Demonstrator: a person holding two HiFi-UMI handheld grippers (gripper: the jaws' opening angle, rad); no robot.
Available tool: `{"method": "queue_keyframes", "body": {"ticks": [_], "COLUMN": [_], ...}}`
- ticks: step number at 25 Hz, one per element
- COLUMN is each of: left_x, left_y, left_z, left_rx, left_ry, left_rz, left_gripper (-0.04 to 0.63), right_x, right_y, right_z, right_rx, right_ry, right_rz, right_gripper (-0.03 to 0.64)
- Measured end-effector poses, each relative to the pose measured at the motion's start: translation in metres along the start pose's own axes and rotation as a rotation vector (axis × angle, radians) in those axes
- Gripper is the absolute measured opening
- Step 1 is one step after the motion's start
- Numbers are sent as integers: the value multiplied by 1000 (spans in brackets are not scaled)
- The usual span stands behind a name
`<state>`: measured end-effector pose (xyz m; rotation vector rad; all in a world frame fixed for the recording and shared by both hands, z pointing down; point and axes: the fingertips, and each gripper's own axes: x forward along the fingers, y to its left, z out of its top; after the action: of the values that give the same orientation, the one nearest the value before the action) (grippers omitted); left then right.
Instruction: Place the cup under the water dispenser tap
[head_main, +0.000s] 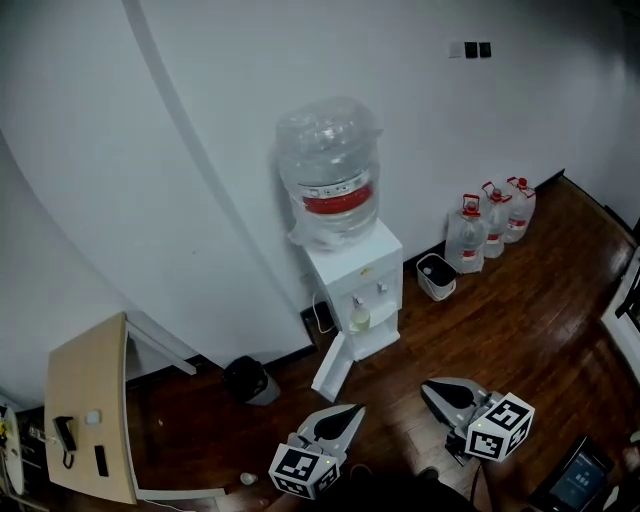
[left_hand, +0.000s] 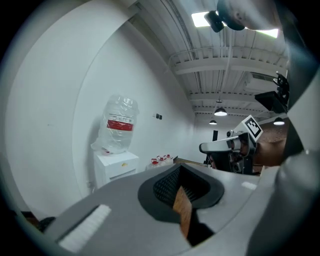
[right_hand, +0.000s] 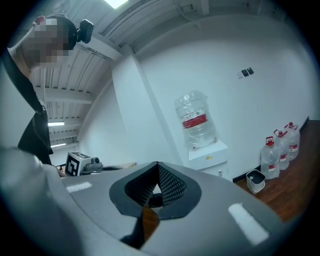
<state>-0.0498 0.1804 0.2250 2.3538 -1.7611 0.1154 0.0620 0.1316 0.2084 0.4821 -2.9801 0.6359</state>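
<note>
Left claw (head_main: 355, 410) parted; red label (head_main: 338, 200) on bottle (head_main: 328, 140) illegible.

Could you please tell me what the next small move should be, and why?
Probably bring the right gripper forward toward the water dispenser: it and the left gripper stand empty, well back, and a yellowish cup-like thing sits in the tap recess.

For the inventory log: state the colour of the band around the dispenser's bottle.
Red band, clearest in the head view.
</note>
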Motion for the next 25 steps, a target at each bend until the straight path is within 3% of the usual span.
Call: {"method": "queue_keyframes", "body": {"ticks": [5,9,19,25], "left_x": [1,0,-2,-7], "left_y": [4,2,-14,-31], "left_z": [0,-1,6,15], "left_rx": [48,-1,-15,68], "left_ry": [8,18,-14,-38], "left_rz": [-20,-55,-116,-133], "left_gripper": [209,209,209,209], "right_x": [13,11,3,-4], "right_y": [5,8,14,19], "right_z": [-3,-3,0,-7], "right_rx": [-5,0,-19,-15], "right_ry": [4,4,0,6], "right_rz": [-18,-37,-49,-49], "right_gripper": [0,0,0,0]}}
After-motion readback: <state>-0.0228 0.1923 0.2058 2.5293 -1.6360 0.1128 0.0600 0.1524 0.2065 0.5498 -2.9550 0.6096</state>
